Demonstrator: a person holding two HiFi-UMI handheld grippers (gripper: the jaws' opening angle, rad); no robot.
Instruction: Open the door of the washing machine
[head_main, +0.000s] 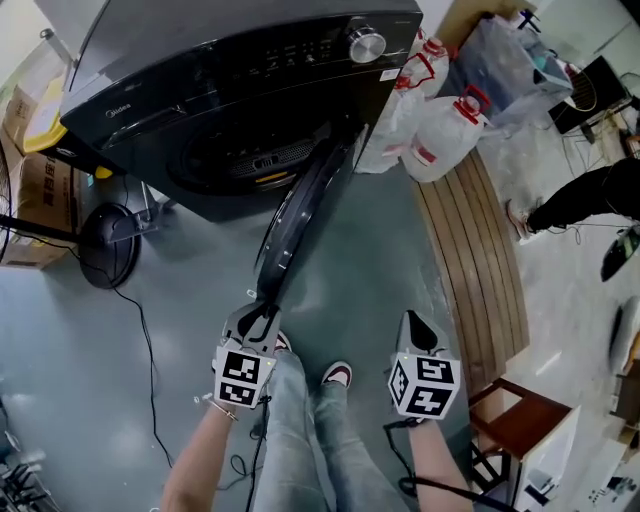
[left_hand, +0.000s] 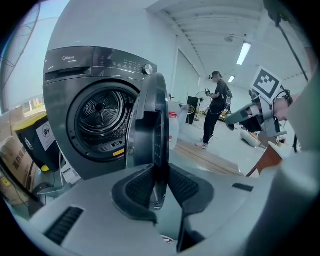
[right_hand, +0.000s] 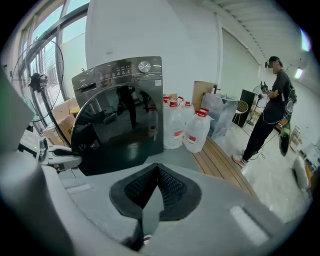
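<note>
The door (head_main: 300, 215), standing out edge-on from the washer (head_main: 200, 80), runs straight to the left gripper (head_main: 262, 318), whose fingers grasp its free rim; the right gripper (head_main: 412, 322), clenched empty, hangs well apart alongside.

Grey left gripper (head_main: 265, 315), marker cube (head_main: 243, 376), pale jeans (head_main: 300, 430)

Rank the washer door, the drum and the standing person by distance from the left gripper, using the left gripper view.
1. Washer door: between the left gripper's jaws.
2. Drum: behind it, left.
3. Standing person: far right background.
</note>
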